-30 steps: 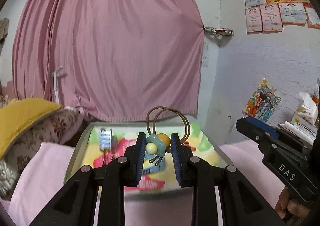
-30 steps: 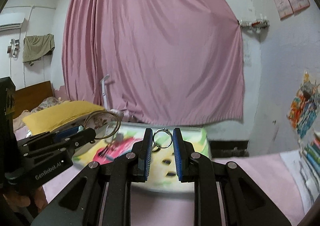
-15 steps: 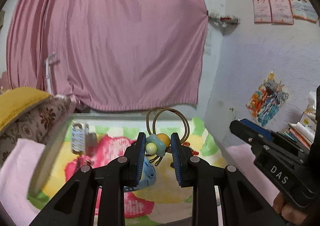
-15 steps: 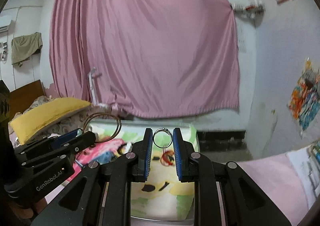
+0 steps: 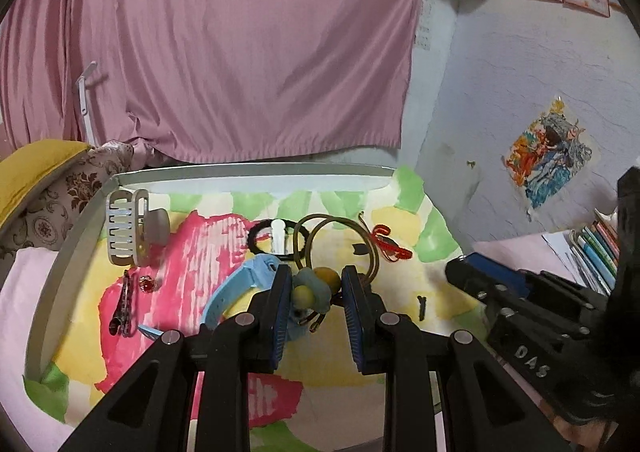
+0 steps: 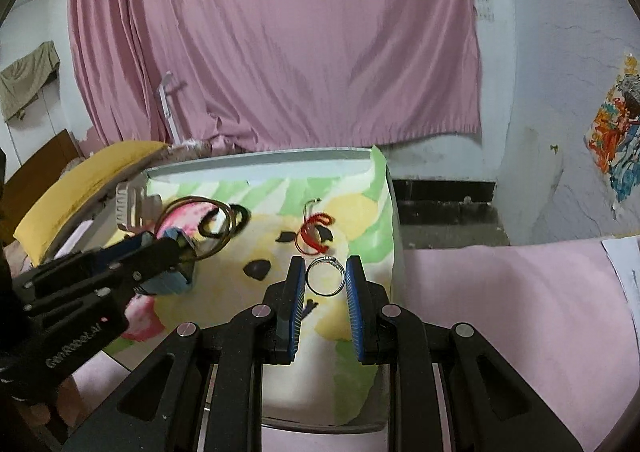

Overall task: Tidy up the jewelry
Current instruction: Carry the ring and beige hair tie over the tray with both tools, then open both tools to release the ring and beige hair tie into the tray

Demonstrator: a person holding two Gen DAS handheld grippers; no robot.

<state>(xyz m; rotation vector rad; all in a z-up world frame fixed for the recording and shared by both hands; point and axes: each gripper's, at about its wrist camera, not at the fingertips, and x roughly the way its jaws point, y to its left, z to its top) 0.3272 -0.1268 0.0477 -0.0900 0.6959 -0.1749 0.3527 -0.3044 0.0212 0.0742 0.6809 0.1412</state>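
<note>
- yellow pillow (image 5: 28, 167) and patterned cushion (image 5: 60, 203) are sitting at far left, off the tray edge.
- tray (image 5: 64, 264) with a grey rim and a pink/yellow/green painted liner is taking up the middle of the left wrist view, on pink bedding.
- white hair claw clip (image 5: 126, 228) is lying at the tray's back-left corner.
- dark hair clip (image 5: 122, 306) and a small red bead (image 5: 146, 284) are lying just in front of the claw clip, near the left rim.
- light blue watch strap (image 5: 236, 292) is lying on the liner, just left of the left tongs.
- black hair tie (image 5: 276, 236) with a white piece across it is lying behind the strap.
- left gripper (image 5: 316, 292) is pinching a hair tie with teal and yellow-orange charms (image 5: 312, 288); brown elastic loops are standing up from the pads, over the tray's centre.
- red cord bracelet (image 5: 390, 244) is lying on the liner to the right of the loops, apart from them.
- small dark piece (image 5: 422, 306) is lying on the yellow patch near the right edge.
- right gripper (image 6: 324, 284) is pinching a thin silver ring (image 6: 325, 276) upright between its blue pads, over the tray's right side; red cord bracelet is just behind it.
- pink curtain (image 6: 280, 51) is hanging behind everything; colourful poster (image 5: 546, 155) is on the right wall.
</note>
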